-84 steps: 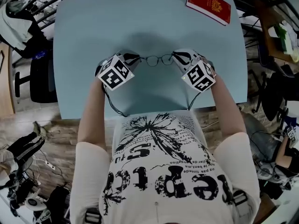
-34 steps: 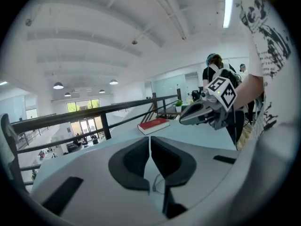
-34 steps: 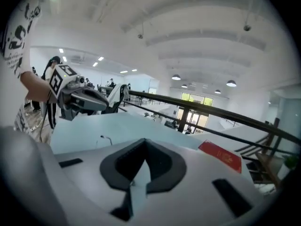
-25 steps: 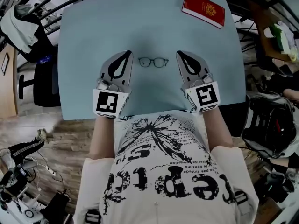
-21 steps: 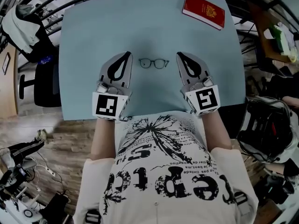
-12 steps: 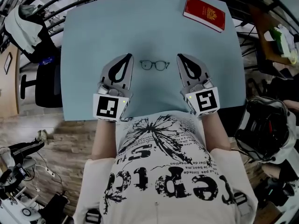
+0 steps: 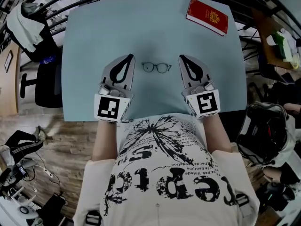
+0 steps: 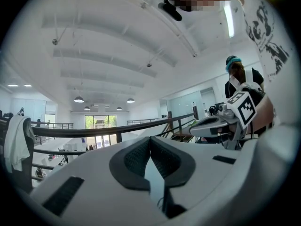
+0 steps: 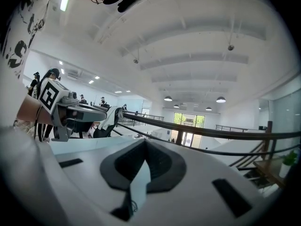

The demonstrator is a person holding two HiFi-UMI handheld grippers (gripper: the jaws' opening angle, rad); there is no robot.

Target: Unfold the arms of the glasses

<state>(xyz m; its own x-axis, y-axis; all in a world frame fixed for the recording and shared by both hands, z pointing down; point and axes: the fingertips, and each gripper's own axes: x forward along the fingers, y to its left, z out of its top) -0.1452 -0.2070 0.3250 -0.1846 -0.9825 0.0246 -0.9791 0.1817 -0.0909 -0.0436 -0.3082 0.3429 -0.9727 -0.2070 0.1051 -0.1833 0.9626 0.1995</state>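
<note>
Fingers (image 8: 135,158) of our left gripper (image 7: 130,56) are pressed together at the tips, with nothing between them. Those of our right gripper (image 7: 182,57) are closed the same way, also on nothing. We hold two grippers, one in each hand, and each carries one marker cube at its rear: the left cube (image 7: 112,108) and the right cube (image 7: 203,103).

Both grippers hang low over the near half of the one pale blue table (image 7: 94,32) and point away from us, their tips leaning slightly toward each other. One pair of glasses (image 7: 156,68) lies on the table between the two tips, apart from both, neither gripper touching it. We can count its two round lenses side by side in a thin dark frame; whether its arms are folded or spread is too small for us to tell.

One red booklet (image 7: 208,16) lies flat near the table's far right corner, well apart from the glasses and from our grippers.
</note>
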